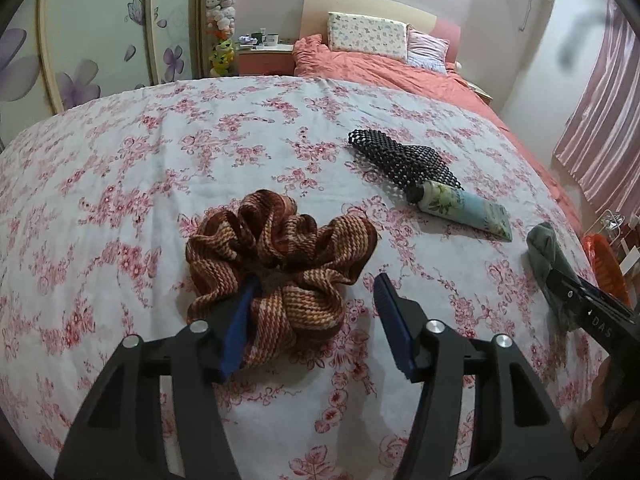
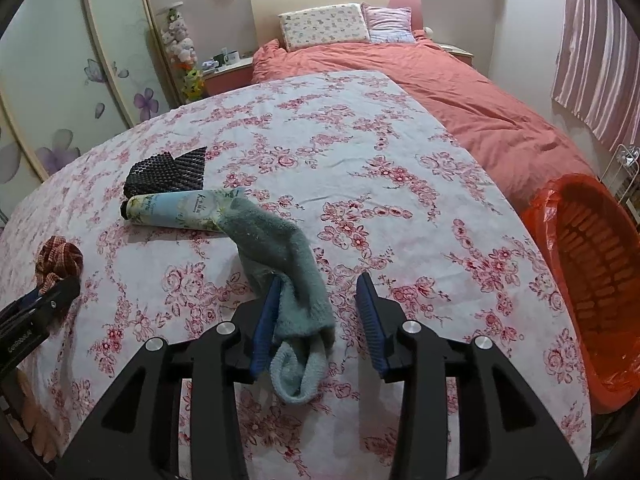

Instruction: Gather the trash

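Note:
A brown striped scrunchie (image 1: 276, 272) lies on the floral sheet (image 1: 120, 184). My left gripper (image 1: 316, 292) is open around its near part, the left finger resting on it. A grey-green sock (image 2: 288, 264) lies between the open fingers of my right gripper (image 2: 320, 292), draped against the left finger. A flowered tube (image 2: 176, 210) and a black mesh piece (image 2: 168, 172) lie beyond it; both also show in the left wrist view, tube (image 1: 464, 208) and mesh (image 1: 400, 160). An orange bin (image 2: 592, 280) with a red liner stands at the bed's right side.
The coral duvet (image 2: 460, 100) and pillows (image 2: 324, 26) lie at the head of the bed. A nightstand (image 1: 266, 54) with mugs and a stack of plush toys (image 1: 220, 20) stand at the far left by the flowered wardrobe doors (image 1: 80, 48). Striped curtains (image 2: 600, 48) hang at right.

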